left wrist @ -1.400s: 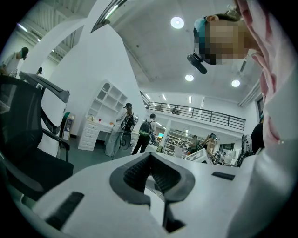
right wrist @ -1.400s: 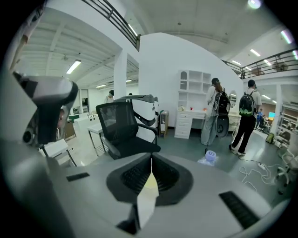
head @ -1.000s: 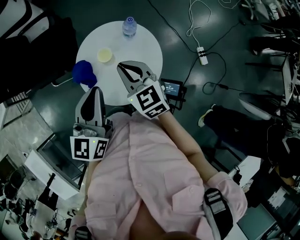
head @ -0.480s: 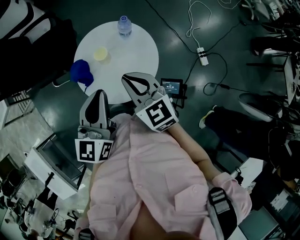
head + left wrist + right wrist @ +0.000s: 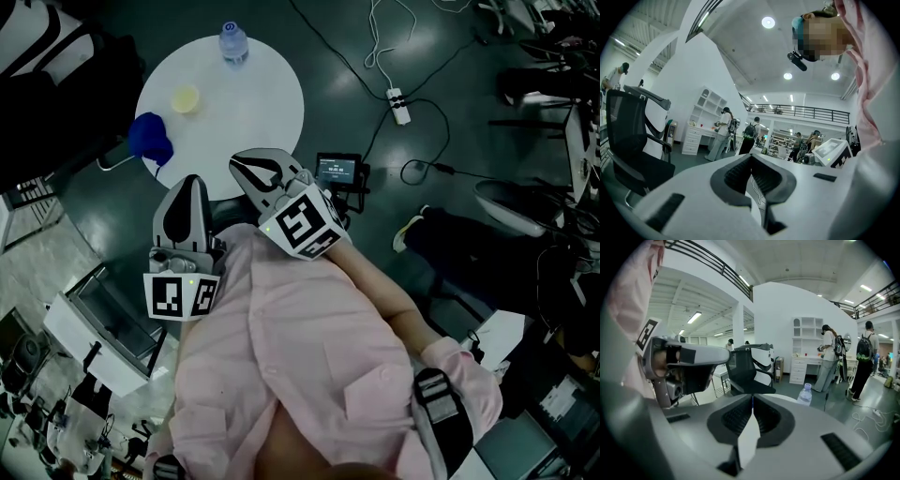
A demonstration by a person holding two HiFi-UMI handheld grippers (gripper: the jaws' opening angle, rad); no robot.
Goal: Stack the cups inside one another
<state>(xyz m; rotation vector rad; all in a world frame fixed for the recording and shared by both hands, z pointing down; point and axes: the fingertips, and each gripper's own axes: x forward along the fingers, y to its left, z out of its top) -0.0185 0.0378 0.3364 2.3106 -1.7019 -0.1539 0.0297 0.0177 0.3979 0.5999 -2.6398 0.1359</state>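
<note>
Left gripper and right gripper are hovering, jaws pressed together, empty; yellow cup and blue cup are sitting apart on table.

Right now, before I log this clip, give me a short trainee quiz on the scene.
1. True or false: the left gripper holds a cup.
2. Which stands on the table? A) bottle B) kettle C) plate
3. Fill in: the yellow cup and the blue cup are ___ (stacked / apart).
Key: 1 false; 2 A; 3 apart.
</note>
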